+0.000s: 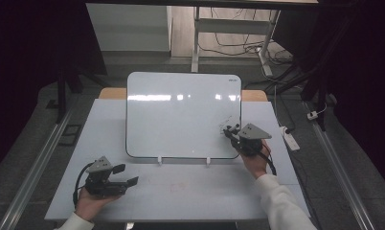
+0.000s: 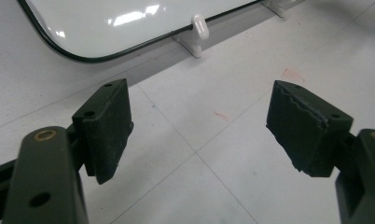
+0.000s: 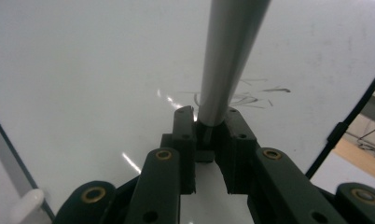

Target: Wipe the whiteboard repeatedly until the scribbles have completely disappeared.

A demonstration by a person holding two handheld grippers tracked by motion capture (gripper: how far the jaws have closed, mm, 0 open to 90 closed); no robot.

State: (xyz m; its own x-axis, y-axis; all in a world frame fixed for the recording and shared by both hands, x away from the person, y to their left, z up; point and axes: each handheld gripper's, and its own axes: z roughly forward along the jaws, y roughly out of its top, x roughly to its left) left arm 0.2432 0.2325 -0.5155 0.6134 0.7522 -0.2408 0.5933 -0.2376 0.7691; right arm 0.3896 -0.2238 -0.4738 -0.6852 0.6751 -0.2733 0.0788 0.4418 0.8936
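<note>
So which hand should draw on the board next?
The right. Its gripper already clamps the pen against the board, by faint marks. The left gripper rests open on the table.

Pale grey table (image 1: 181,191) on a wooden base. Grey carpeted floor (image 1: 353,158); metal rails (image 1: 32,167) along both sides. White desk legs (image 1: 196,38) and tangled cables (image 1: 238,48) behind. White power strip (image 1: 289,137) at right. Dark surroundings.

My high view is dim and dark at the sides, with overhead lamps glaring on the whiteboard (image 1: 181,112). The pen (image 3: 232,51) in my jaws looks blurred up close.
</note>
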